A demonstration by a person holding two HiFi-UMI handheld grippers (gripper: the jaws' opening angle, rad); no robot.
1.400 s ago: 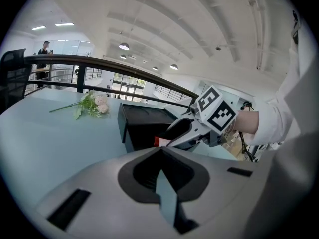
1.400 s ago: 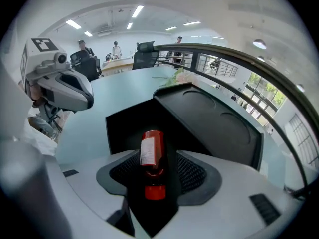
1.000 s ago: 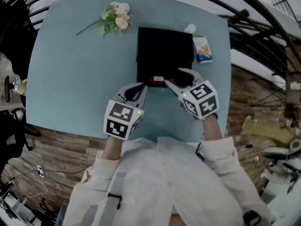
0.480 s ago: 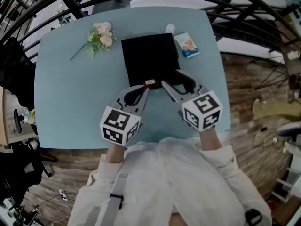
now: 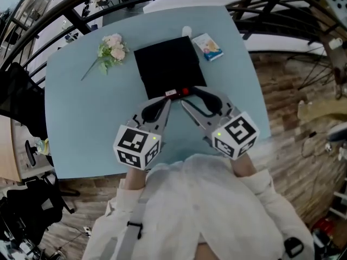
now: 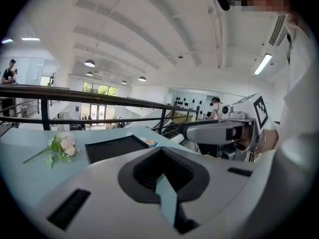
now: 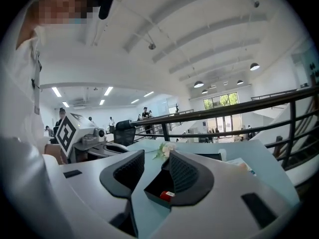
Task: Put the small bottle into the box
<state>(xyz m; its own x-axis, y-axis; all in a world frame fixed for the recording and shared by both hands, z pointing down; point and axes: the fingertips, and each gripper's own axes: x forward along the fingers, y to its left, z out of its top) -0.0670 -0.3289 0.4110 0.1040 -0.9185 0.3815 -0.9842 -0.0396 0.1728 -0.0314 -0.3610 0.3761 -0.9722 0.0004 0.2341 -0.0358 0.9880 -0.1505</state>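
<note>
- Both hand-held grippers have lifted off the black square box (image 5: 165, 64); the right hand-held gripper (image 7: 156, 159) has just been closing, jaws apart, empty; the left hand-held gripper (image 6: 162, 156) closed, empty.
- Small red white-labelled bottle (image 7: 167, 195) lies inside, by the near wall — a low jaw might clip that wall.
- Its label, the blue-white carton (image 5: 207, 46): print unreadable.

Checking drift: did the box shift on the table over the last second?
No. The box keeps its place against the packet and flowers; only the view turned.
</note>
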